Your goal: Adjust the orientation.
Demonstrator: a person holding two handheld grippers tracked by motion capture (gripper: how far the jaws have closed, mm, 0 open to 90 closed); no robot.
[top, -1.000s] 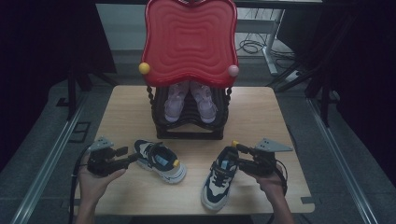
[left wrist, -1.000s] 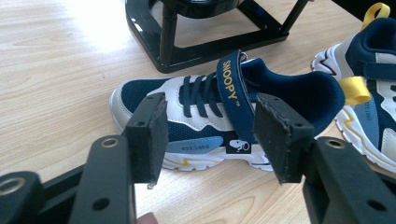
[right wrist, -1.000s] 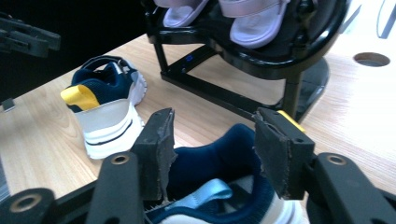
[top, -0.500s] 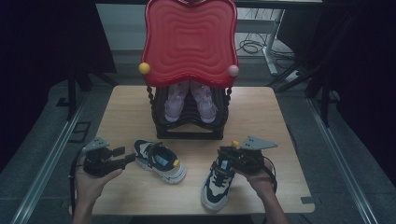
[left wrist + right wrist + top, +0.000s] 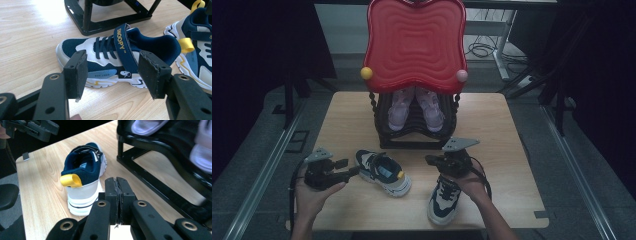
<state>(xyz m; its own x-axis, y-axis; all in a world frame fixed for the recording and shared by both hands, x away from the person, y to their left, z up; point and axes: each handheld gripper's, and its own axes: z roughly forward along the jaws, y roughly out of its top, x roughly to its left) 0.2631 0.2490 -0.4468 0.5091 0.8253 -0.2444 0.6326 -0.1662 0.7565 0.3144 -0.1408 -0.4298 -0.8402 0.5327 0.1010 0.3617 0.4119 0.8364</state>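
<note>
Two sneakers on the surface, neither yet gripped

The black rack (image 5: 417, 131) crowded the surface (image 5: 507, 125) behind both shoes, so a hasty lift could have struck it; open room lay toward you. Your left gripper (image 5: 113, 72) held its fingers wide before the left sneaker (image 5: 117, 60); your right gripper (image 5: 116, 195), fingers just closed on nothing, hung over the right sneaker (image 5: 443, 197).

Two sneakers (image 5: 383, 172) (image 5: 444, 199) side by side on table (image 5: 507, 135), rack (image 5: 416, 131) behind them
</note>
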